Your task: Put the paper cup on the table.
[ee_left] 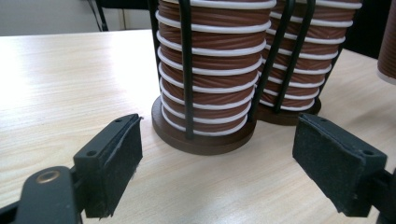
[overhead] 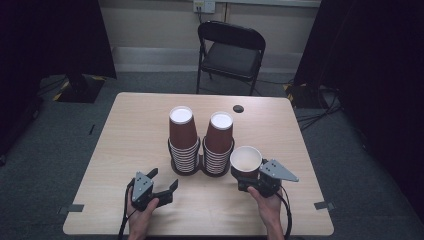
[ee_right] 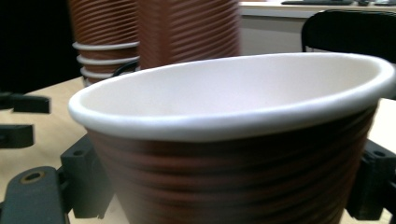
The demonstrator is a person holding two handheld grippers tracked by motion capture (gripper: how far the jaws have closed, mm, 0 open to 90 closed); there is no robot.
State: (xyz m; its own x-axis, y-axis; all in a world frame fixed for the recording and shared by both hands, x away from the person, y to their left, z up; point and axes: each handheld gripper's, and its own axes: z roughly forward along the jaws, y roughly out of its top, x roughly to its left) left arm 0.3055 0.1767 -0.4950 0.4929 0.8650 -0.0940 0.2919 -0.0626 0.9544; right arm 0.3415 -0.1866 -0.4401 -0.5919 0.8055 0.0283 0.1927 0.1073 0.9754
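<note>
While the person's right hand (overhead: 267, 206) rests at the near right part of the wooden table (overhead: 130, 135), the right gripper (overhead: 248, 183) it carries is clamped around a single brown ribbed paper cup (overhead: 246, 161), which stands upright with its white inside showing, just beside the right-hand stack of cups. From the right gripper view that cup (ee_right: 233, 154) sits between the two black jaws, one pressed against each side of its wall, so the grasp is closed on the cup's body below the white rim. The left gripper (overhead: 164, 184), held in the left hand (overhead: 142, 212) at the near left of the table, has its jaws spread wide and grips nothing; in the left gripper view its foam pads (ee_left: 121, 168) stand well apart above bare tabletop, pointing toward the black wire cup holder (ee_left: 187, 70) without touching it. Two stacks of brown cups sit in that holder at the middle of the table: the left stack (overhead: 182, 140) and the right stack (overhead: 219, 142), each capped by an upside-down cup with its white base upward. Beyond the table stands a black folding chair (overhead: 231, 52).
</note>
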